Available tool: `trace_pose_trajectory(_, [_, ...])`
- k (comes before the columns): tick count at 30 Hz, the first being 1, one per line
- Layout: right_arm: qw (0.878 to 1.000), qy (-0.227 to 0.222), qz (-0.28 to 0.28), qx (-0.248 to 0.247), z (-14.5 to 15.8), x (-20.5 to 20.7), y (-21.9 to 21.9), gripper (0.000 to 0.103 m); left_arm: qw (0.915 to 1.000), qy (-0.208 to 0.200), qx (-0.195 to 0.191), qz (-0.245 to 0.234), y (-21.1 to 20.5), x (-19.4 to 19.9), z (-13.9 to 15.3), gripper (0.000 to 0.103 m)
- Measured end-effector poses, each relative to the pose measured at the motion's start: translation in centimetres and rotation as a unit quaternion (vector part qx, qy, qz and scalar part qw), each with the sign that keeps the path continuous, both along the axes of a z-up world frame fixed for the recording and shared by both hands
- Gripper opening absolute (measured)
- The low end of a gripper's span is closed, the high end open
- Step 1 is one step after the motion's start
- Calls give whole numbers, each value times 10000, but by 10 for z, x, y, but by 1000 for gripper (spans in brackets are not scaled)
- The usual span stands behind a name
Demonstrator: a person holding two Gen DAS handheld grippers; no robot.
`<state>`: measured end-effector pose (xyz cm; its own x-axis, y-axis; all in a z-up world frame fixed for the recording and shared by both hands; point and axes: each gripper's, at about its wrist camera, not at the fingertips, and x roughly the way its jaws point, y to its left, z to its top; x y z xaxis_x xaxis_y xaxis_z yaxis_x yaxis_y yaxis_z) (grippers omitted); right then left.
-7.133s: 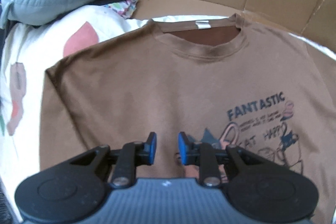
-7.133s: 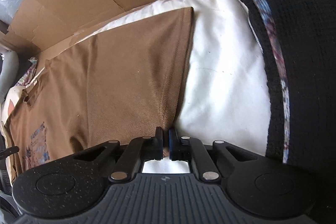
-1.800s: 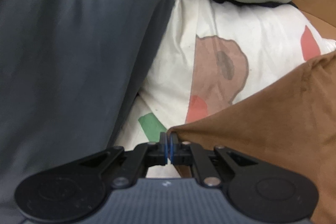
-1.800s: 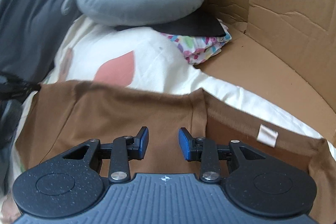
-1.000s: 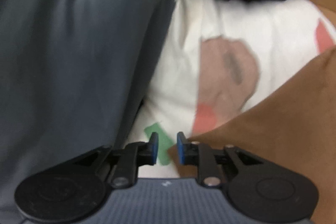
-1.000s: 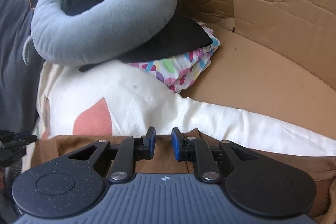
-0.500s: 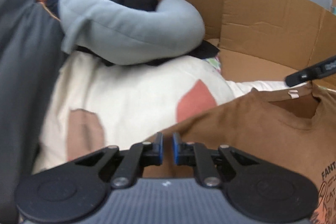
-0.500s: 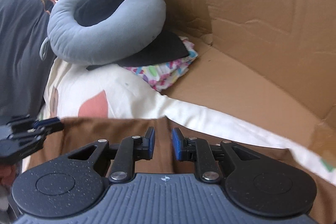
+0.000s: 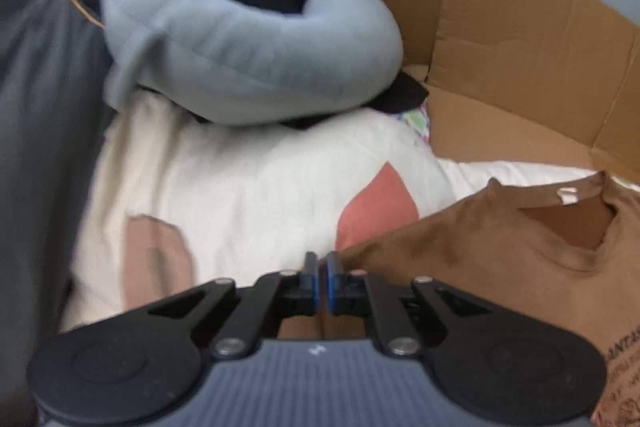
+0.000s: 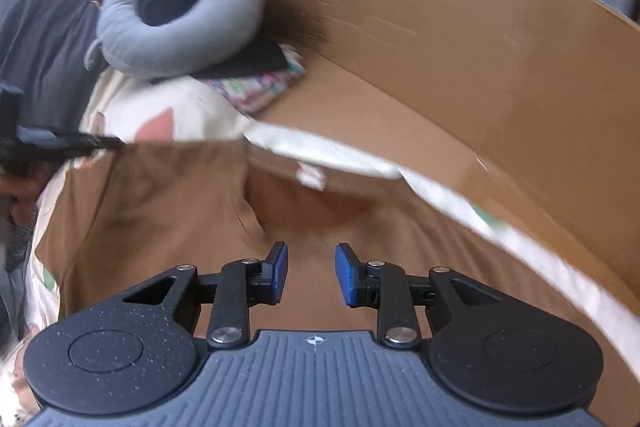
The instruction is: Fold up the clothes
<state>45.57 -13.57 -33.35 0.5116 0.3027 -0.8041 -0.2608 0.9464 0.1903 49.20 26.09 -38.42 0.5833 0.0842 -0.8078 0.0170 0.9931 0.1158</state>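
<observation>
1. Left wrist view showed the brown T-shirt (image 9: 500, 251) lying on the patterned bed sheet (image 9: 256, 183), neckline facing up.
2. The left gripper (image 9: 322, 277) had its fingers nearly closed at the shirt's shoulder edge, probably pinching it for a fold.
3. The right gripper (image 10: 310, 273) hovered with fingers open over the shirt, below the collar.

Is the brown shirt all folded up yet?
Not yet. The brown shirt lies mostly spread, its collar and tag showing; the left gripper pinches one edge.
</observation>
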Motion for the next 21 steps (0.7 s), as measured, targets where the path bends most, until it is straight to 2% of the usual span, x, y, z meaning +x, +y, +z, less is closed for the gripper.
trace_pose_trajectory(2, [9999,92,-85,-43,0,-18,-18,39,9999,61,101,23,6,-13,12,9])
trace_pose_trajectory(5, [9995,160,-252,-104,-8,-38,-41,40,9995,159,251,66,16,-33,28,9])
trace_pose_trajectory(7, [9992,127,-318,-193,-14,-50,-52,40,9988,282,343,186,23,-49,25,9])
trace_pose_trajectory(9, [9989,185,-425,14,-22,-60,-65,40,9978,405,429,315,31,-66,22,9])
trace_pose_trajectory(10, [9991,354,-191,93,-25,-64,-70,40,9970,461,453,418,37,-75,21,9])
trace_pose_trajectory(11, [9990,359,-228,100,-29,-68,-74,40,9962,506,505,489,42,-83,20,9])
trace_pose_trajectory(14, [9988,344,-336,128,-35,-79,-88,40,9919,608,858,705,55,-104,15,10])
trace_pose_trajectory(16, [9984,307,-434,184,-36,-85,-97,40,9897,689,726,1025,69,-116,13,25])
trace_pose_trajectory(18, [9976,293,-576,263,-36,-91,-107,41,9873,740,516,1311,82,-128,10,30])
trace_pose_trajectory(21, [9960,344,-767,303,-38,-101,-121,41,9837,838,157,1586,90,-143,0,31])
